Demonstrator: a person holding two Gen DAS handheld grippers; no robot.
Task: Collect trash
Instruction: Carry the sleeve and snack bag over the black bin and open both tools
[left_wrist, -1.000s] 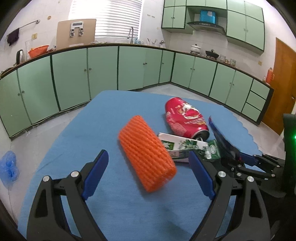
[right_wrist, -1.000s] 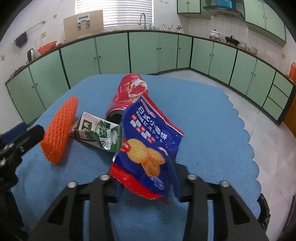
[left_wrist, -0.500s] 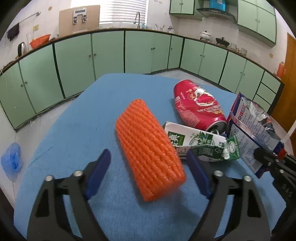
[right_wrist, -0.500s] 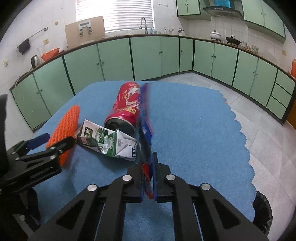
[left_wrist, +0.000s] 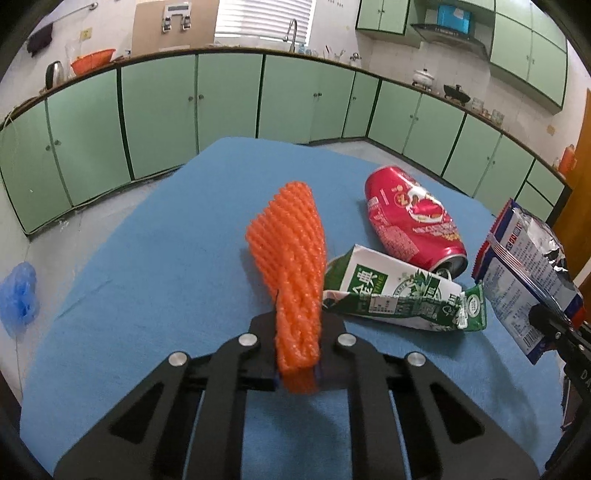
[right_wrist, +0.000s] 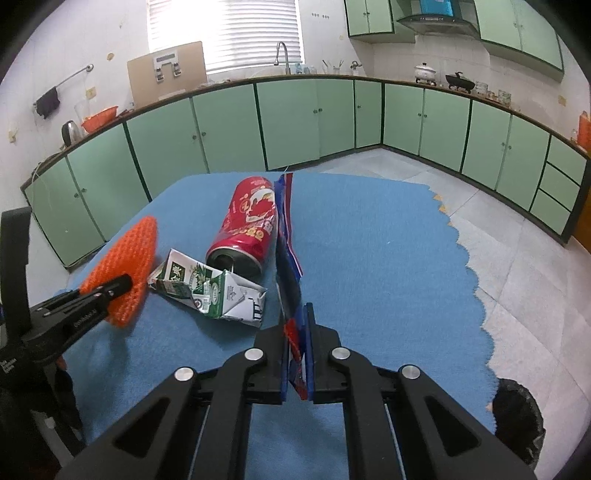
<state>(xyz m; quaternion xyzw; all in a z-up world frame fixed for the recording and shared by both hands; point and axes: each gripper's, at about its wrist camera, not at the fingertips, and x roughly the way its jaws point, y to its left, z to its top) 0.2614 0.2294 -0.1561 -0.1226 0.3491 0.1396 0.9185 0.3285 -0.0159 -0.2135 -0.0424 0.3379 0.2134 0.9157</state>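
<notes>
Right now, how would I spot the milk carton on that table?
Find the blue cloth covering the table. On it, the crushed carton lies on its side in front of the red can's open end, beside the orange foam net. It is the only green-and-white piece, flattened and torn open.

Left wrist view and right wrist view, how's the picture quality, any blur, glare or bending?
Left wrist view: fisheye bends the green cabinets into an arc, the corners go black, and the near end of the orange foam net in the left gripper looks soft. Right wrist view: the window blinds are blown out white, and the snack bag shows edge-on.
</notes>
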